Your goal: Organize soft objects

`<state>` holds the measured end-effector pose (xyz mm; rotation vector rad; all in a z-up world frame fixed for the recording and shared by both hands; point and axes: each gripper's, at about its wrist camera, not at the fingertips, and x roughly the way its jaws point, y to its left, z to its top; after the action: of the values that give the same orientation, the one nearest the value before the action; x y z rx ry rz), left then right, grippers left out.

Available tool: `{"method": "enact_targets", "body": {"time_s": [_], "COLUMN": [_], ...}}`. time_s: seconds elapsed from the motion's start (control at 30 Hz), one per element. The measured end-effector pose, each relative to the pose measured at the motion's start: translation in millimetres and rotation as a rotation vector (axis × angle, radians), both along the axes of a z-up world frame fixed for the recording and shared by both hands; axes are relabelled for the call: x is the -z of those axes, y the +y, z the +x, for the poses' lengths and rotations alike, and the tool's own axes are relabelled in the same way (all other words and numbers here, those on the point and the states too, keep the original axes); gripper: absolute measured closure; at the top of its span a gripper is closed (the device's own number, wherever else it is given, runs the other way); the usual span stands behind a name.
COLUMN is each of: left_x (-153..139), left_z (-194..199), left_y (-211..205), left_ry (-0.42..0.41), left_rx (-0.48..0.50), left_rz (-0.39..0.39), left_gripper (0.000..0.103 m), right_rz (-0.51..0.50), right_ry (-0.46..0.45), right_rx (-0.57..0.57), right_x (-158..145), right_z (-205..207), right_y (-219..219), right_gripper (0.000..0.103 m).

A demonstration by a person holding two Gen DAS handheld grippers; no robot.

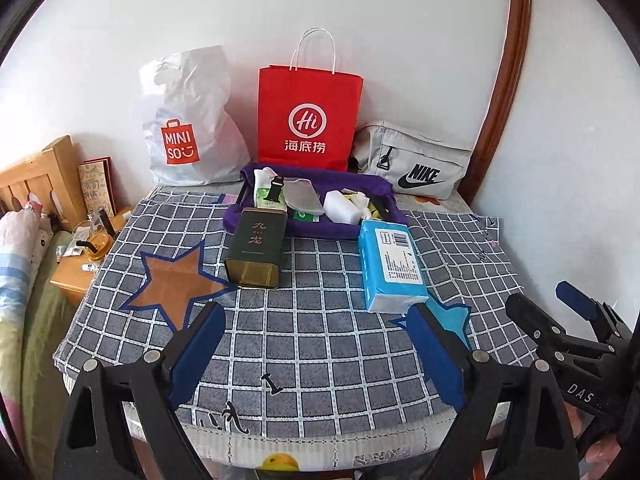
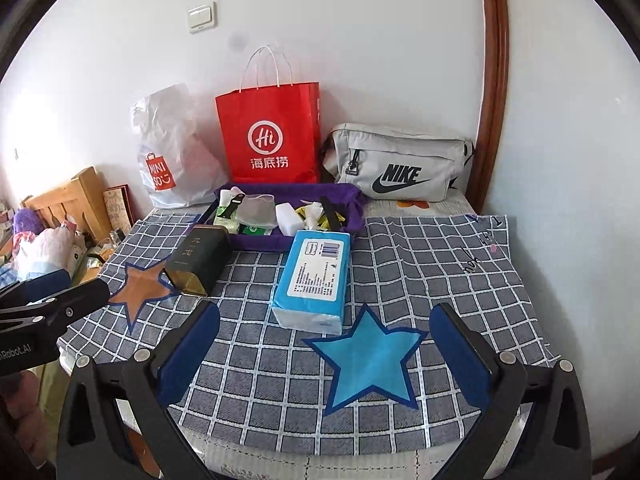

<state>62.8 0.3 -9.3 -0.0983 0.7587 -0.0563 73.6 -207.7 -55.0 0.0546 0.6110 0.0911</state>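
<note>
1. The left claw (image 1: pixel 316 334) and the right claw (image 2: pixel 326 330) both hang over the near edge of the surface (image 2: pixel 460 280). The jaws of each stand wide apart and nothing is between the pads.
2. Just beyond them, near the middle of the surface, lies the blue tissue pack (image 2: pixel 314 278), flat on the checked cloth, its long side going from the near edge to the far edge. I judge it light and soft; the plastic wrap looks smooth and may slip. The best hold seems across its short width, in the middle of its length, with gentle pressure so that it does not buckle.
3. Beside it, toward the left edge, lies the dark green tin (image 1: pixel 256 250) on its side. It looks stiff and is probably no soft object.
4. Behind both, the purple tray (image 1: pixel 362 182) holds small white packets and cloths, touching each other; they seem light and easy to crush.
5. At the far edge stand a white plastic bag (image 1: pixel 192 120), a red paper bag (image 1: pixel 308 116) and a grey waist bag (image 2: pixel 396 164) against the wall.
</note>
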Motion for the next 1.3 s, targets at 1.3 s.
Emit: {"method": "enact_targets", "body": {"time_s": [1.3], "left_x": [-14.1], "left_z": [-43.6], "left_y": [-13.8], "left_ry": [-0.054], "left_rx": [-0.030], "left_rz": [0.064], "left_gripper": [0.011], "right_rz": [-0.006], "right_ry": [-0.063], "right_rx": [-0.008], "right_x": [-9.6], "right_z": [-66.3], "right_y": [-5.0], "right_gripper": [0.000]}}
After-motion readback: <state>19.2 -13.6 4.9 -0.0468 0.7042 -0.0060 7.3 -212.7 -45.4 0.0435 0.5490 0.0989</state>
